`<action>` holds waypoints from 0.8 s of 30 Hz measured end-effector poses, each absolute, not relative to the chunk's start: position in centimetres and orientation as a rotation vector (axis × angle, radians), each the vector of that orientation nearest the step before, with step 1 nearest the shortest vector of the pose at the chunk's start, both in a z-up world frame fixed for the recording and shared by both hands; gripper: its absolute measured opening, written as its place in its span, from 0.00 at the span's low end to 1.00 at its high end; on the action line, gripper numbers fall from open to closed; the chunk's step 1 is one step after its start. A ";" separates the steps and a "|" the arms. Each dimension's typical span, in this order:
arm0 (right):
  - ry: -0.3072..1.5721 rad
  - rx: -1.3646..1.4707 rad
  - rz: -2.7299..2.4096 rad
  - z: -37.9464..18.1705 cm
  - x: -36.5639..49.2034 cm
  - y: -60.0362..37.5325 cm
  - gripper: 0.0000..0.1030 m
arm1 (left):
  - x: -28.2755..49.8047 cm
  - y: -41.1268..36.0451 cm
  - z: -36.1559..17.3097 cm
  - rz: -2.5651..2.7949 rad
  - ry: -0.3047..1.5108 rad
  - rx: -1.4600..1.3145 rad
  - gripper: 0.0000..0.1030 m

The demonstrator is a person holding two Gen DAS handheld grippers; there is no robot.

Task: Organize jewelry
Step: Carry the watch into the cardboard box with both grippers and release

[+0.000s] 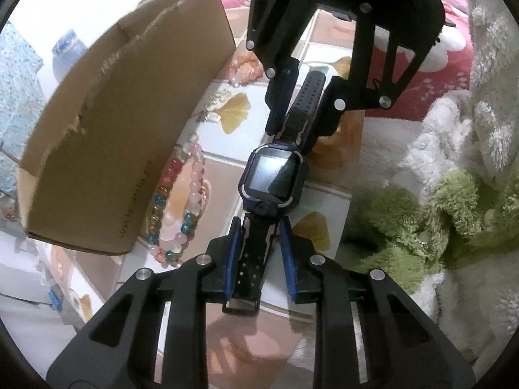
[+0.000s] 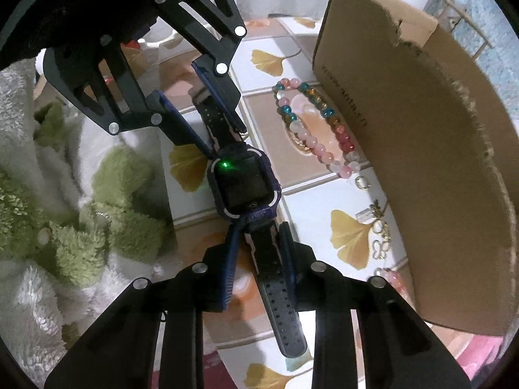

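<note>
We hold a watch stretched between both grippers

A torn brown cardboard box [image 1: 107,149] flanks the multicoloured bead bracelet [image 1: 176,207]; our left gripper [image 1: 259,246] and right gripper [image 2: 259,253] each clamp one strap of the dark-blue square smartwatch [image 1: 274,175] above the leaf-patterned tablecloth [image 2: 324,201].

Lighting is dim and uneven in both fisheye views. A bright white glare patch sits on the watch screen [image 1: 271,170] in the left wrist view; in the right wrist view the screen is dark with one green light spot. Both grippers read as near-black silhouettes with lost detail. The cardboard box [image 2: 418,149] bows strongly. Edges are blurred, with dark vignetting at the corners.
</note>
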State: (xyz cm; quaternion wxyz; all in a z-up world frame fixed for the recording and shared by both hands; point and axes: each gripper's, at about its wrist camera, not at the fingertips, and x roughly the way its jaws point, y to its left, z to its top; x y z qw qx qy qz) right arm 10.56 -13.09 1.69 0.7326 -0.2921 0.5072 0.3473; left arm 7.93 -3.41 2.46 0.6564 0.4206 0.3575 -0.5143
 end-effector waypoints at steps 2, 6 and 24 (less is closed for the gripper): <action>1.079 -0.660 0.739 3.1 9.9 -13.1 0.24 | 7.4 -3.5 3.8 -1.148 0.775 0.975 0.22; 0.985 -0.706 0.667 6.7 8.0 -13.8 0.24 | 6.6 -3.8 7.1 -1.105 0.662 1.040 0.22; 0.735 -0.841 0.525 19.5 16.8 -17.6 0.24 | 15.6 -7.7 17.6 -0.857 0.291 1.202 0.22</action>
